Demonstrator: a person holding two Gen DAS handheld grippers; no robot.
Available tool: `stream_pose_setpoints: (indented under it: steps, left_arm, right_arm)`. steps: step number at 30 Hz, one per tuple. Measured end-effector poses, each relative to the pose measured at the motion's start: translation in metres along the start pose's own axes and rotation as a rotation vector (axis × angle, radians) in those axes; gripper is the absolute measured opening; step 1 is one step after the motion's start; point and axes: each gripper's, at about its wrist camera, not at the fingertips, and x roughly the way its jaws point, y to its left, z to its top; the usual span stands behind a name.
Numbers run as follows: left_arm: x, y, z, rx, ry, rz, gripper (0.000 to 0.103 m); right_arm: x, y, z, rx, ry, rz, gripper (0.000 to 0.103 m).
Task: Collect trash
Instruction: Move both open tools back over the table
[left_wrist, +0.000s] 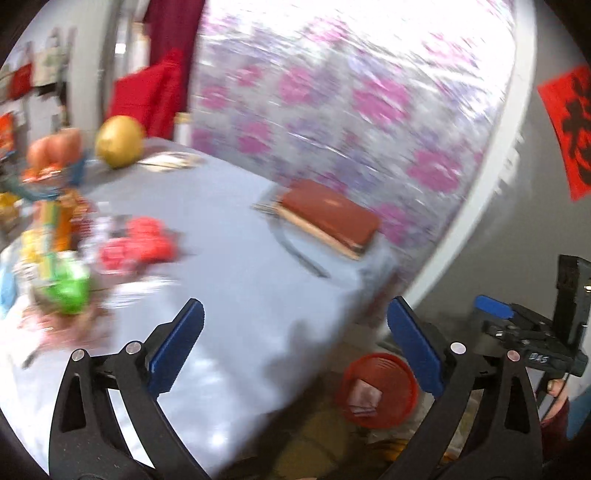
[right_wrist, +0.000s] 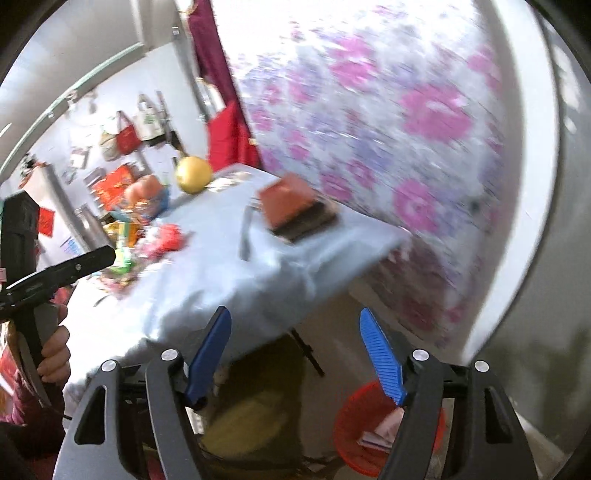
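Observation:
A red waste basket (left_wrist: 376, 395) stands on the floor beside the table's corner, with paper scraps (left_wrist: 364, 397) inside. My left gripper (left_wrist: 295, 306) hangs open above the grey-blue tablecloth (left_wrist: 236, 295), with nothing between its blue pads. A blurred heap of wrappers lies at the table's left, red ones (left_wrist: 136, 243) and a green packet (left_wrist: 70, 284). In the right wrist view my right gripper (right_wrist: 295, 314) is open and empty over the table's edge. The basket (right_wrist: 354, 424) sits low right there, partly behind one finger. The heap of wrappers (right_wrist: 147, 240) lies far left.
A brown book (left_wrist: 328, 218) lies near the table's far right edge. A yellow round fruit (left_wrist: 120, 142) and orange fruit (left_wrist: 55, 147) sit at the back left. A flowered curtain (left_wrist: 351, 110) hangs behind. A hand (right_wrist: 55, 354) holds the other tool's handle.

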Motion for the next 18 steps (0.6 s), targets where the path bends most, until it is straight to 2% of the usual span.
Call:
stream_pose_setpoints:
  steps: [8,10,18]
  left_arm:
    - [-0.069,0.111,-0.021,-0.142,-0.091,0.187,0.096]
    - [-0.079,0.133,-0.028,-0.171,-0.095,0.225,0.096]
    - [-0.096,0.211,-0.057,-0.291,-0.065,0.322,0.096]
  right_arm:
    - [0.021,0.086,0.018,-0.09,0.002,0.119,0.077]
    - [0.032,0.111,0.022,-0.123,0.013,0.148,0.081]
    - [0.081,0.184,0.028,-0.184,0.08,0.258,0.082]
